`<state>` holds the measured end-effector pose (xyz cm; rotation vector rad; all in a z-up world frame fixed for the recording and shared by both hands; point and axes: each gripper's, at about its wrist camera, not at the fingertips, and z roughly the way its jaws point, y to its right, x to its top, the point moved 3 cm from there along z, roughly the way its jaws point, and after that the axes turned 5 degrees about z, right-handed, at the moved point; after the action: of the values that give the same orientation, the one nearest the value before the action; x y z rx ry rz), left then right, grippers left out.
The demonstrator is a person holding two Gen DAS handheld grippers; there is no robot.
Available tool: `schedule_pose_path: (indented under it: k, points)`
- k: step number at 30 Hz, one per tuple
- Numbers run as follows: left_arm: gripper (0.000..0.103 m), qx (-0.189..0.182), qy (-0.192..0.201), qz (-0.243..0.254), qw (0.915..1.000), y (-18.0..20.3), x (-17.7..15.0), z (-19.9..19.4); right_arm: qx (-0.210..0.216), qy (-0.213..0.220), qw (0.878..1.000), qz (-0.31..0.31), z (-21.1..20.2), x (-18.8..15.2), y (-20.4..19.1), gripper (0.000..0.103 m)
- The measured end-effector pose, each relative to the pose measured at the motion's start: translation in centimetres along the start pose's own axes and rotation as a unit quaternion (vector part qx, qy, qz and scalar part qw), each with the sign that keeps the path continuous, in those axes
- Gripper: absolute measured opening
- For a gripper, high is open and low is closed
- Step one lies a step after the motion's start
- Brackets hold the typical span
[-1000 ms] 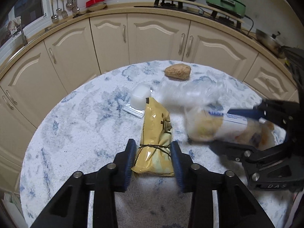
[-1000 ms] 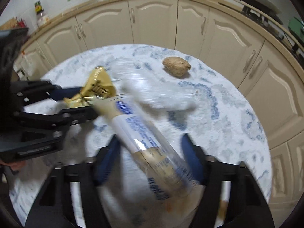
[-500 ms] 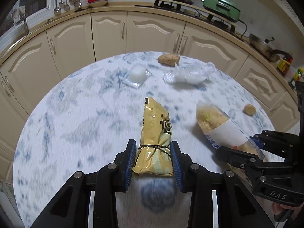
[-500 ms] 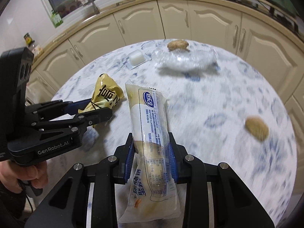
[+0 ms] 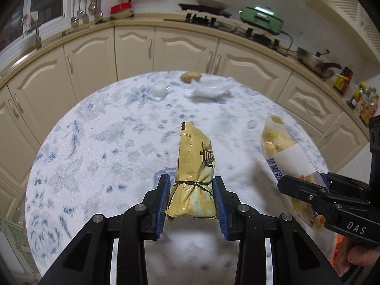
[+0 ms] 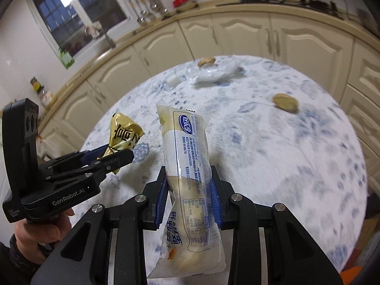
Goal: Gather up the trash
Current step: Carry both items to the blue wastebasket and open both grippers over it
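Gripping 2 slippery packets above the round blue-and-white mottled table (image 5: 95, 142), the left gripper (image 5: 191, 198) clamped on the crumpled yellow foil wrapper (image 5: 194, 163) and the right gripper (image 6: 188, 196), just closed, pinching the long clear plastic snack bag (image 6: 187, 156), risks either sliding free mid-carry.

brightness: indoor light, moderately bright and even; the window (image 6: 78, 16) is dark blue.
light source: not in view; one small bright reflection sits on the window glass.
shadows: soft grey patches on the round table (image 5: 99, 156) under the yellow snack bag (image 5: 193, 178) and beside the clear wrapper (image 6: 190, 173).
glare: shiny highlights on the clear wrapper and on the yellow snack bag's foil.
blur: the table pattern and far items smear; cabinets (image 5: 133, 49) are slightly soft; both held packets stay sharp.
distortion: strong fisheye bend along the counter, black vignette at the corners.
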<state>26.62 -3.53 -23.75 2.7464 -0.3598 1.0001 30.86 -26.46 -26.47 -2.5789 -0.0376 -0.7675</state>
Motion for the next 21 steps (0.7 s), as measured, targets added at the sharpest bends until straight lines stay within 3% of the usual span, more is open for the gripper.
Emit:
schedule_pose_path:
  k: [12,21]
  points:
    - [0.032,-0.034,0.063,0.046,0.9964,5.9,1.3,-7.7,-0.011,0.105,0.993,0.047,-10.7,0.3,3.4,0.032]
    - [0.032,-0.069,0.091,0.092,0.9892,12.0,2.7,-10.4,-0.045,0.164,0.983,0.076,-17.3,-0.3,6.4,0.032]
